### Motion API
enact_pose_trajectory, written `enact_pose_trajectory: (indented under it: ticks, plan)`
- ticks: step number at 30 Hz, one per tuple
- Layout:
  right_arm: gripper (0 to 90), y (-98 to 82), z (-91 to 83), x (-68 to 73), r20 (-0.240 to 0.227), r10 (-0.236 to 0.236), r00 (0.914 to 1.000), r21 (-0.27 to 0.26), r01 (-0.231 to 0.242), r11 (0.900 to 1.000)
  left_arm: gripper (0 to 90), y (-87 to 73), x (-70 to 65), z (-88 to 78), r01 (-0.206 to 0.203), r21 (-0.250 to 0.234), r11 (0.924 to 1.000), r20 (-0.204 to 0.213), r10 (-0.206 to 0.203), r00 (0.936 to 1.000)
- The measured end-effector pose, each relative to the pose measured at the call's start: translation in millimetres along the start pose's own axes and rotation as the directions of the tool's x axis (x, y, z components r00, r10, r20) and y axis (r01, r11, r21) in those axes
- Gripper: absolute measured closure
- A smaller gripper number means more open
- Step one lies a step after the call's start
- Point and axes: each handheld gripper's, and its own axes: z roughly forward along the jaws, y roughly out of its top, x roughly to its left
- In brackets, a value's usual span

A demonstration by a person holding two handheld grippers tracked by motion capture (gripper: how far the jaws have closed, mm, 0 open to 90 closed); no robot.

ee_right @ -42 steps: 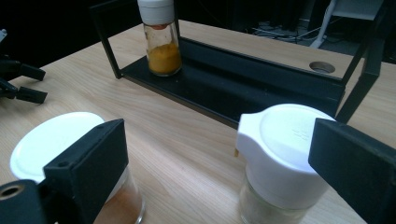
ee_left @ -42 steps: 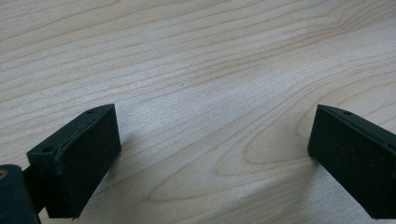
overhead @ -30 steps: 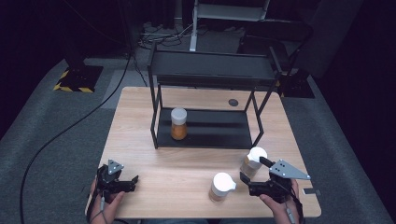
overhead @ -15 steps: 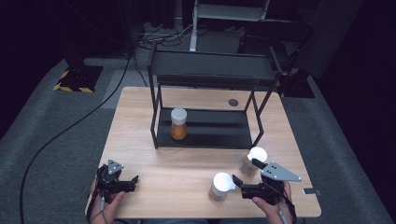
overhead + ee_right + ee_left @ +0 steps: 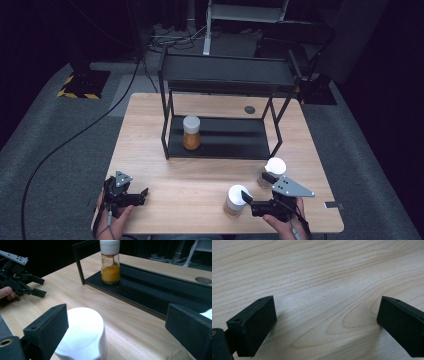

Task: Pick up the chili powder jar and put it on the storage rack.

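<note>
Right jaws open beside the near white-capped jar

The right gripper gapes, nothing gripped; that jar stands unlifted on the surface. Left gripper idles open. One jar already sits in the rack

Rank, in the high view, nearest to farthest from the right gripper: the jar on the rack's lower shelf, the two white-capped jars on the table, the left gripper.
From the right gripper:
1. Front white-capped jar, at its fingers.
2. Rear white-capped jar, just behind.
3. Orange-filled jar and left gripper: too close to call.
</note>
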Motion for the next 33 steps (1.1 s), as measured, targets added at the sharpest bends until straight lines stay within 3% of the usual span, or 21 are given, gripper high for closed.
enact_pose_trajectory:
  ticks: [21, 33]
  plan:
    - [5.3, -7.7, 15.7, 23.5, -0.045, -0.023, 0.9987, 0.014, 0.024, 1.0, 2.1, 0.0, 0.0, 0.0, 0.0, 0.0, 1.0, 0.0, 0.0, 1.0]
    - [9.6, -15.1, 23.1, 29.0, -0.05, -0.029, 0.9983, 0.038, 0.031, 0.999, 2.1, -0.1, 0.1, 0.0, -0.002, 0.0, 1.0, 0.0, 0.002, 1.0]
